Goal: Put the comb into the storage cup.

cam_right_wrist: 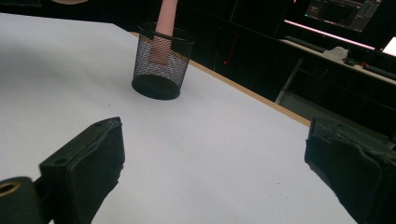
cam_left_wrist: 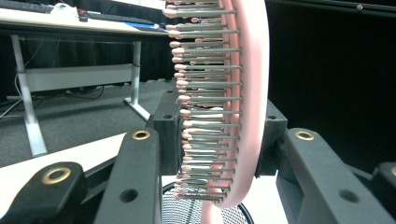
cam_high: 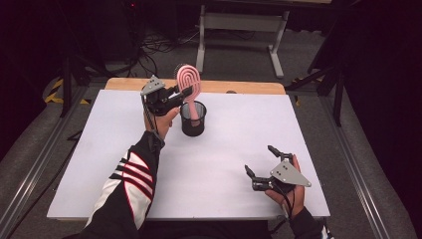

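A pink hairbrush (cam_high: pixel 189 82) stands upright with its handle down inside a black mesh cup (cam_high: pixel 193 119) at the back middle of the white table (cam_high: pixel 99 164). My left gripper (cam_high: pixel 180 92) is shut on the brush head, the pads pressing on its back and its bristle side. Up close, the pink hairbrush (cam_left_wrist: pixel 243 107) with its metal bristles runs between the jaws, above the rim of the mesh cup (cam_left_wrist: pixel 187 210). My right gripper (cam_high: pixel 260 162) rests open near the table's front right, nothing between its pads. From there the mesh cup (cam_right_wrist: pixel 161 63) stands far ahead.
A wooden strip (cam_high: pixel 239 87) borders the table's far edge. Beyond it stand a white desk frame (cam_high: pixel 239 30) and cables on the floor. A sleeve with red and white stripes (cam_high: pixel 129 179) lies over the table's front left.
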Action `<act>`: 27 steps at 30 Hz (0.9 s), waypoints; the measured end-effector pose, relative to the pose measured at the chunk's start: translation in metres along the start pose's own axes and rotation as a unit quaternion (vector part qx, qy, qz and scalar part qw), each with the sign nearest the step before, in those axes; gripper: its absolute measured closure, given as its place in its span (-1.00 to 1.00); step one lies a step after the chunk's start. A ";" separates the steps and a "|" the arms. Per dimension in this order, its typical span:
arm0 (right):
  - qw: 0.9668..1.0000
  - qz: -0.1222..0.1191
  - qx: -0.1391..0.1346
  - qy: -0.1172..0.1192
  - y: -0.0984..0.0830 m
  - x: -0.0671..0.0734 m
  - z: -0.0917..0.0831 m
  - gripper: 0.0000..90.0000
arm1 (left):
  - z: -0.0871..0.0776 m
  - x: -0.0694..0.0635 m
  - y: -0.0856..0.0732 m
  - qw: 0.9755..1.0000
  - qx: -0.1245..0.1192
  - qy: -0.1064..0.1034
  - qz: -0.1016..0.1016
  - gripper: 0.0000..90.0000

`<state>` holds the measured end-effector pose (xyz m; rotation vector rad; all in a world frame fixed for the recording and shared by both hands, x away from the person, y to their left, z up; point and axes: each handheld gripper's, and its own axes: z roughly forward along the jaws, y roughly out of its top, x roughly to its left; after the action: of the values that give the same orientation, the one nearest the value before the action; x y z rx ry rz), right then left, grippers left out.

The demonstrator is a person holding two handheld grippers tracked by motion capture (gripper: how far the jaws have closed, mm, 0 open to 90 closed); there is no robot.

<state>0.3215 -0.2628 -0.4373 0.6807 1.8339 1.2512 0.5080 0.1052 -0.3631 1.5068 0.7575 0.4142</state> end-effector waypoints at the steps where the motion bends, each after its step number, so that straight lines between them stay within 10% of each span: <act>1: 1.000 0.000 0.000 0.000 0.000 0.000 0.000 -0.88 | 0.000 0.000 -0.001 1.000 0.002 0.000 0.001 0.41; 27: 1.000 -0.001 0.004 0.005 -0.001 0.001 0.001 -0.88 | 0.005 0.005 -0.019 1.000 0.013 0.008 -0.018 0.40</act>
<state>0.3223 -0.2619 -0.4386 0.6776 1.8481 1.2486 0.5109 0.1037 -0.3831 1.5143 0.8048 0.3913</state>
